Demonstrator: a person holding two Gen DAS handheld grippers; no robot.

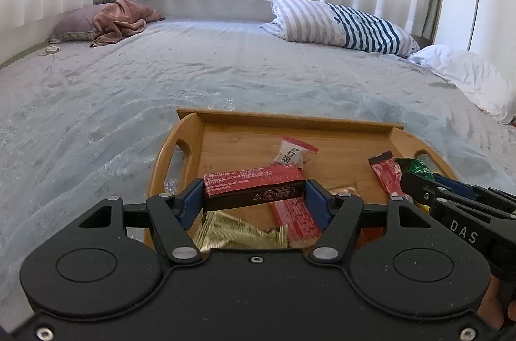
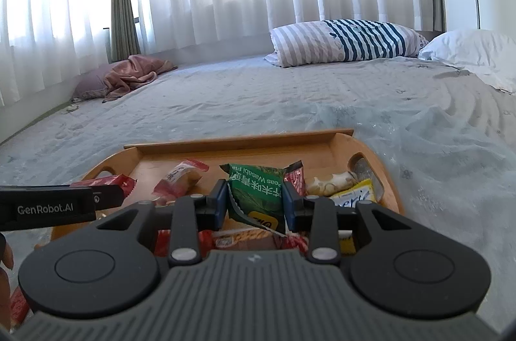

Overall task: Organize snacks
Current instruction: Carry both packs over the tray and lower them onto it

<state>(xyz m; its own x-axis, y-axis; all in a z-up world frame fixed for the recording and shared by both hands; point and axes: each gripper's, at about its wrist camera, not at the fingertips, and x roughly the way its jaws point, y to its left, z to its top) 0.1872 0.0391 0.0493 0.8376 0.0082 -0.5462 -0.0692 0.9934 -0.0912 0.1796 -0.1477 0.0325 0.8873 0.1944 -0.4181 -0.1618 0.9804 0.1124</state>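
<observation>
The left gripper (image 1: 254, 196) squeezes a long red and black snack box (image 1: 254, 188) by its two ends, and the box hangs just above the wooden tray (image 1: 290, 119). The right gripper (image 2: 254, 202) pinches a green wasabi pea packet (image 2: 258, 192) between its blue pads, also above the tray. So both grippers are closed on a snack.

The tray sits on a soft grey bed (image 1: 225, 67). More snacks lie in it: a small white and red candy (image 1: 292, 152), a red stick packet (image 1: 385, 176), a gold wrapper (image 1: 238, 233), a yellow packet (image 2: 353, 197) and a pale puffy snack (image 2: 332, 181).

What could go wrong? I think the box could slip, because only its short ends are held and it may tip. The green packet is thin and floppy, so it could bend and slide out of the pads. The two grippers are very near each other, so they might bump. The bed is soft, so a hard push on the tray could tilt it and spill the snacks
</observation>
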